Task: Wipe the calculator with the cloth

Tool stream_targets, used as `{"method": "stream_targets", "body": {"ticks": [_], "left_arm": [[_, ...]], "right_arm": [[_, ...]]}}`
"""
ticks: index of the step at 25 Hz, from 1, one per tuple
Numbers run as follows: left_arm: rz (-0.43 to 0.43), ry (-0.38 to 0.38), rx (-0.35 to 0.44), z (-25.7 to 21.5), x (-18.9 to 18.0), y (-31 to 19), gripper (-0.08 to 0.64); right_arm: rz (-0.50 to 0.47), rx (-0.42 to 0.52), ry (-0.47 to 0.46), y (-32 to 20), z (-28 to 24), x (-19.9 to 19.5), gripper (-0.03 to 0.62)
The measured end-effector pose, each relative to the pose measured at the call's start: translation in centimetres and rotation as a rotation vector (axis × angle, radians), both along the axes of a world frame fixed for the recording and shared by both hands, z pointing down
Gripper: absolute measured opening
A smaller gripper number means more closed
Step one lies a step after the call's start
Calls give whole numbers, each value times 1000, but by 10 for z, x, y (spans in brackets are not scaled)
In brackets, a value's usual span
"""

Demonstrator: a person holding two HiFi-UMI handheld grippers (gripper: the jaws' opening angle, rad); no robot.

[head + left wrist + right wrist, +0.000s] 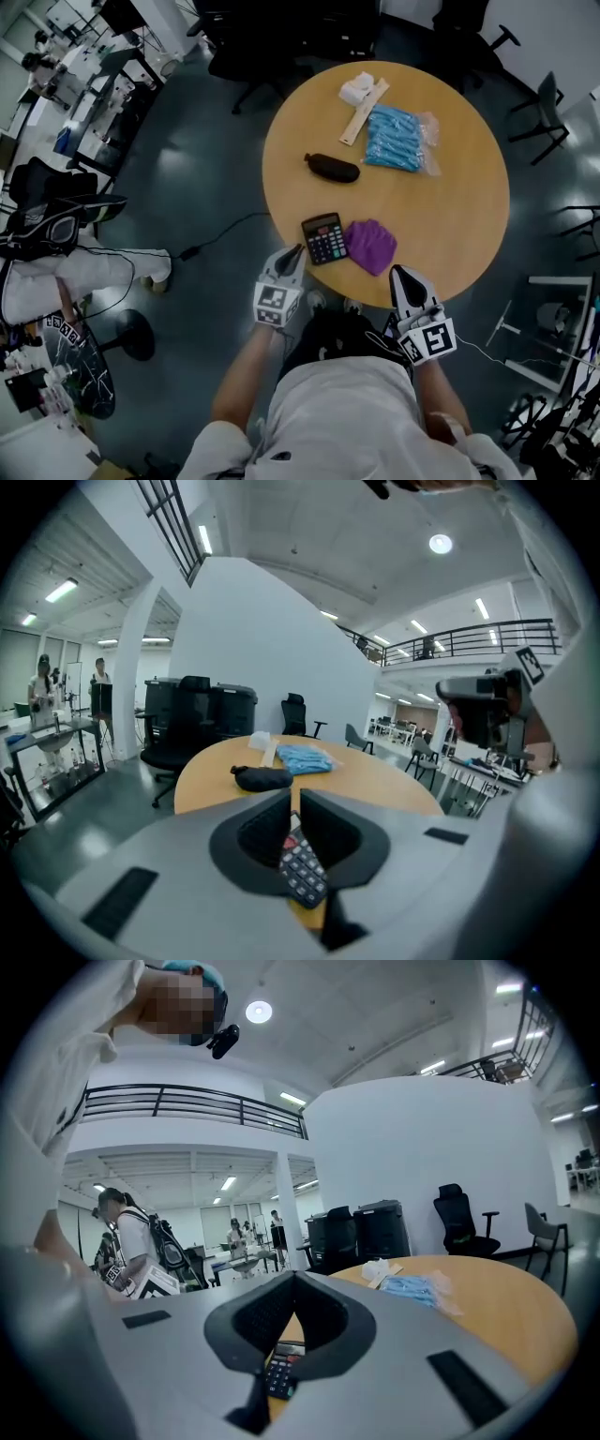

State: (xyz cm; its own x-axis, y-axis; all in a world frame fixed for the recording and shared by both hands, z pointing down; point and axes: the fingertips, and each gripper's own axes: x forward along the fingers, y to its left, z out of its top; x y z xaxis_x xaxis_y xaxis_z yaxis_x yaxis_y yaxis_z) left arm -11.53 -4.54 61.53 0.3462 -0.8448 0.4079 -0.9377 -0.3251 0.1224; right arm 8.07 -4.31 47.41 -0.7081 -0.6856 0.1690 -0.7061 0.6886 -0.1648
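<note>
A black calculator (324, 238) lies near the front edge of the round wooden table (450, 216), with a crumpled purple cloth (371, 246) touching its right side. My left gripper (297, 252) is shut and empty, its tip just off the table edge to the left of the calculator. My right gripper (397, 273) is also shut and empty, at the table's front edge right of the cloth. In the left gripper view the calculator (302, 864) shows below the closed jaws. In the right gripper view the calculator (279, 1372) lies low between them; the cloth is hidden in both.
Farther back on the table lie a black pouch (332, 168), a clear bag of blue items (395, 138), a wooden ruler (364, 111) and a white object (356, 89). Black office chairs (253, 47) stand beyond the table. A cable (220, 234) runs across the floor at left.
</note>
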Motion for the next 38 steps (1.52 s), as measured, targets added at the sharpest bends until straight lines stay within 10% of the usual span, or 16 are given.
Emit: {"method": "stream_targets", "body": {"ticks": [23,38], "left_arm": [[221,-8,-366,155,-13,-86,159],[305,83,-399,158,5,-83,145]], "right_arm": [[-112,-170,19,-30,73,-7,15],[-114,-214,-7,-41,86,-2,15]]}}
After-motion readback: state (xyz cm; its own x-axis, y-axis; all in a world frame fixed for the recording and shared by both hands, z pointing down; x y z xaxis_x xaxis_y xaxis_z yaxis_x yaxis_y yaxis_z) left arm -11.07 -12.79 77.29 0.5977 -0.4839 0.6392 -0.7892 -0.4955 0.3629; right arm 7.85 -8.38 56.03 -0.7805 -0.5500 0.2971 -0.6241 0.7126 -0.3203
